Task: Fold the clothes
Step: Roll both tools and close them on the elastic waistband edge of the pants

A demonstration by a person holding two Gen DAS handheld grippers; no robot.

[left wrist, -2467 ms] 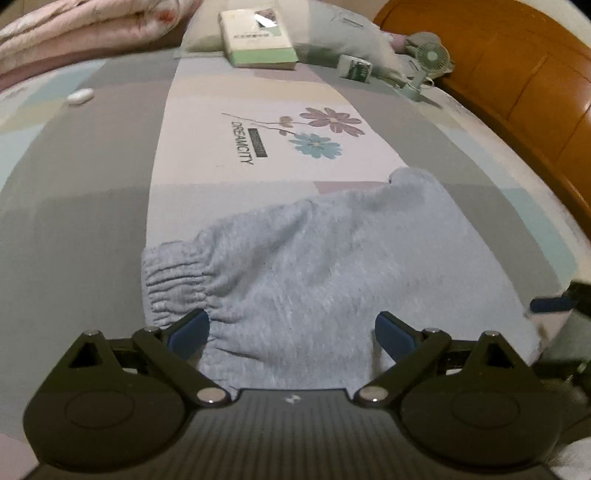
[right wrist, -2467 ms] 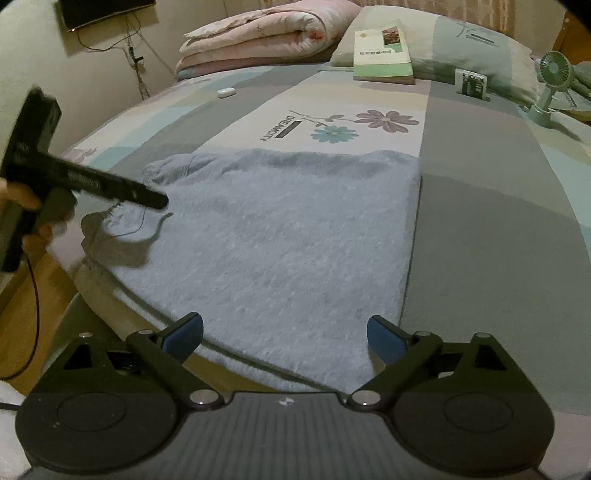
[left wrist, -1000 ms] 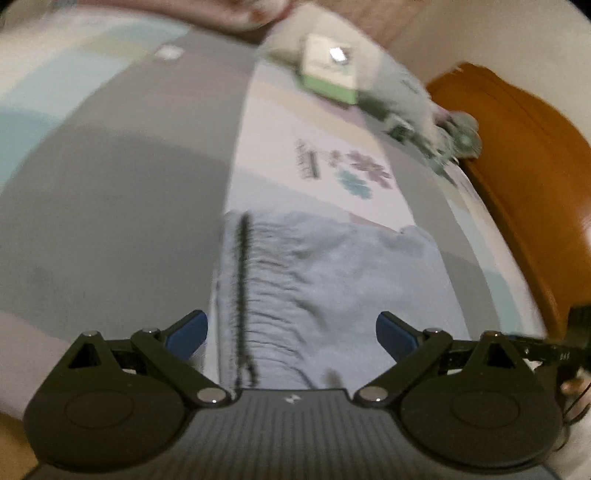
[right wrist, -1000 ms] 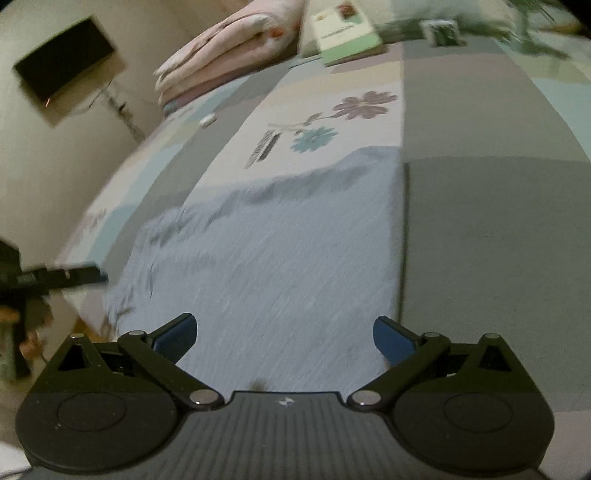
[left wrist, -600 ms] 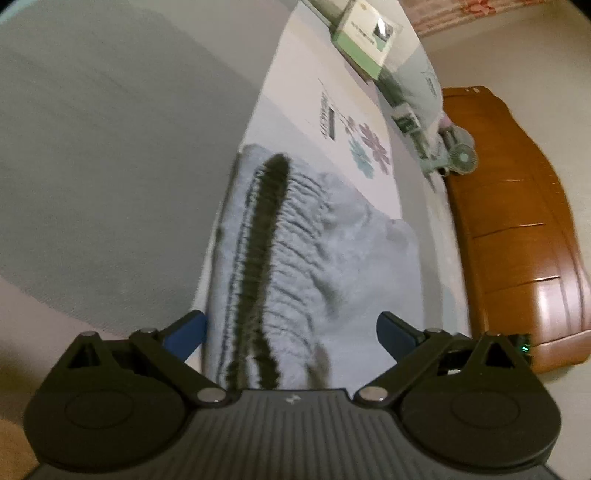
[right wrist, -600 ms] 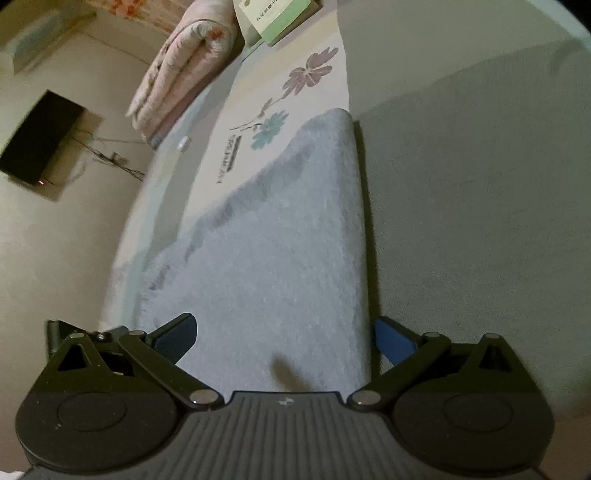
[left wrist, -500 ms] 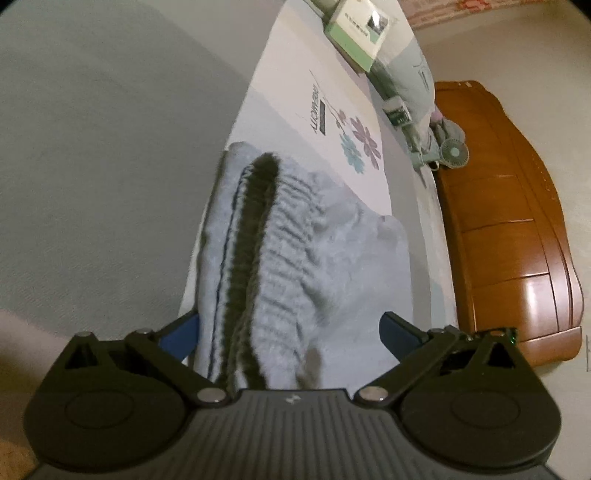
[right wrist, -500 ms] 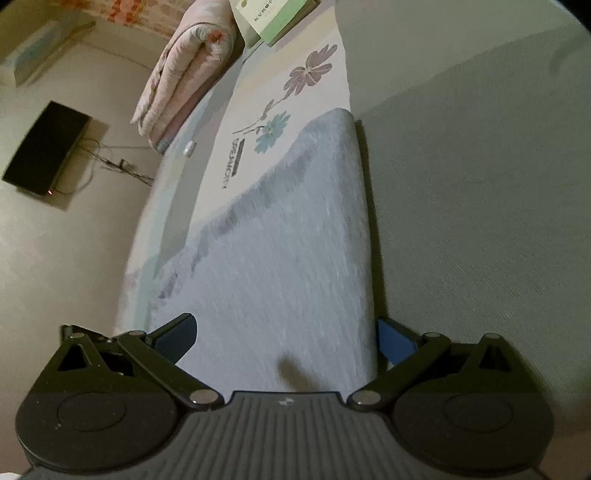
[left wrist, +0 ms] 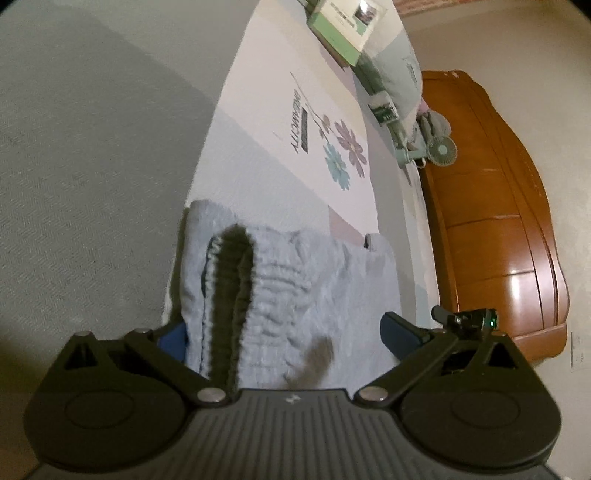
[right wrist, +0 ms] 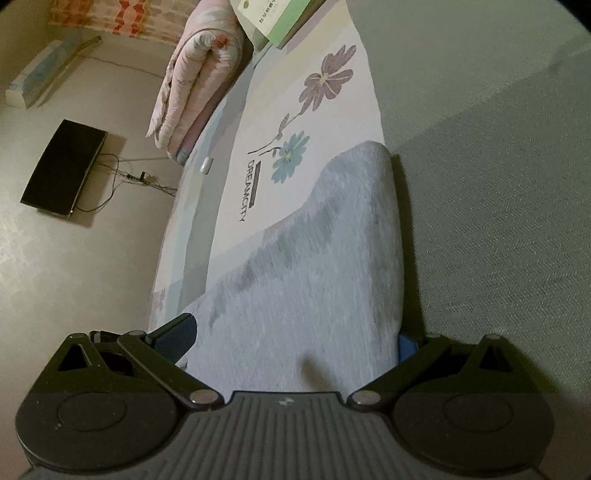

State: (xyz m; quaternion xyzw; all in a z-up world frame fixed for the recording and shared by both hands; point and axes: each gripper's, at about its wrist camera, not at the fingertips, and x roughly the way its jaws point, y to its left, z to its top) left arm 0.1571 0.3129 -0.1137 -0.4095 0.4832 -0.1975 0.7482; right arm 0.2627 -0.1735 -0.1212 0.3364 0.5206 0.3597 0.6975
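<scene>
A light grey garment lies flat on the bed. Its gathered elastic waistband (left wrist: 266,291) fills the lower middle of the left wrist view. My left gripper (left wrist: 286,334) is open and straddles that waistband edge; the cloth partly covers one blue pad (left wrist: 171,338). In the right wrist view the garment's plain opposite end (right wrist: 317,280) runs up between the fingers. My right gripper (right wrist: 291,339) is open astride that end, one pad (right wrist: 406,343) tucked under the cloth's edge. The right gripper's tip (left wrist: 465,317) shows at the garment's far side in the left wrist view.
The bed sheet (left wrist: 92,184) is grey with a white flower-print panel (right wrist: 295,122). At the head of the bed are a green book (left wrist: 347,27), a small box (left wrist: 384,109), a mint desk fan (left wrist: 439,149) and a wooden headboard (left wrist: 498,221). A folded pink quilt (right wrist: 199,77) lies beside them.
Both grippers have rolled sideways and dropped low to the bed, closing in on opposite ends of the garment until the cloth edges lie between their open fingers.
</scene>
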